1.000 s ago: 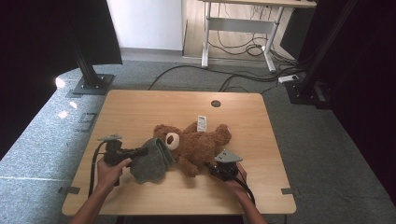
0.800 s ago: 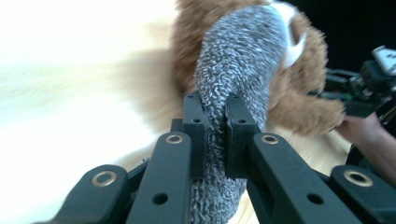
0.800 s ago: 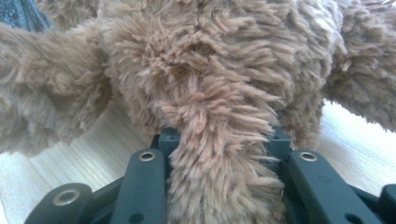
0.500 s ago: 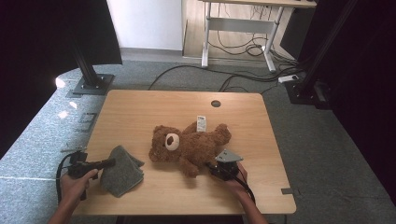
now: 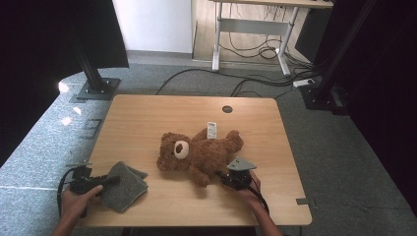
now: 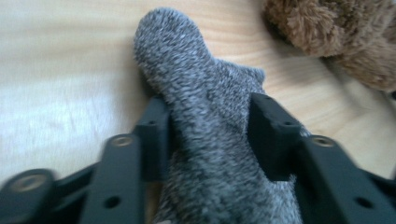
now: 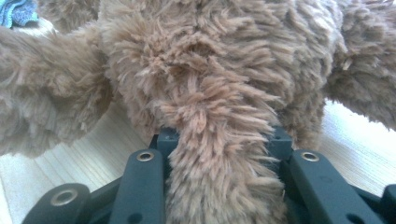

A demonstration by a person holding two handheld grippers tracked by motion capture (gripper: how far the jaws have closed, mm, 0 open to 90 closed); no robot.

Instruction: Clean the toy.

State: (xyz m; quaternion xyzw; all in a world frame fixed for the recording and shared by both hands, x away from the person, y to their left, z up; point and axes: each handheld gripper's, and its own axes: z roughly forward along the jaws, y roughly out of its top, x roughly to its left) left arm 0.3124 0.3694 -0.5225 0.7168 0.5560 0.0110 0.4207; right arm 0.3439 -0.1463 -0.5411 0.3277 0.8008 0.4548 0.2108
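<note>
Fingers clamped on teddy bear

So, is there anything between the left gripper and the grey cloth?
No, nothing visible. The grey cloth lies directly between the jaws of the left gripper, which have just been opening.

Tabletop: I see light wood grain, with a round cable hole near the far edge.
Floor: I see grey carpet all around.
Far wall: white, plain.
Second desk: white legs, standing on a wood floor behind, with black cables looped beneath it.
Stands: I see black posts on flat bases, left and right.
Light: a bright patch on the carpet at left.
</note>
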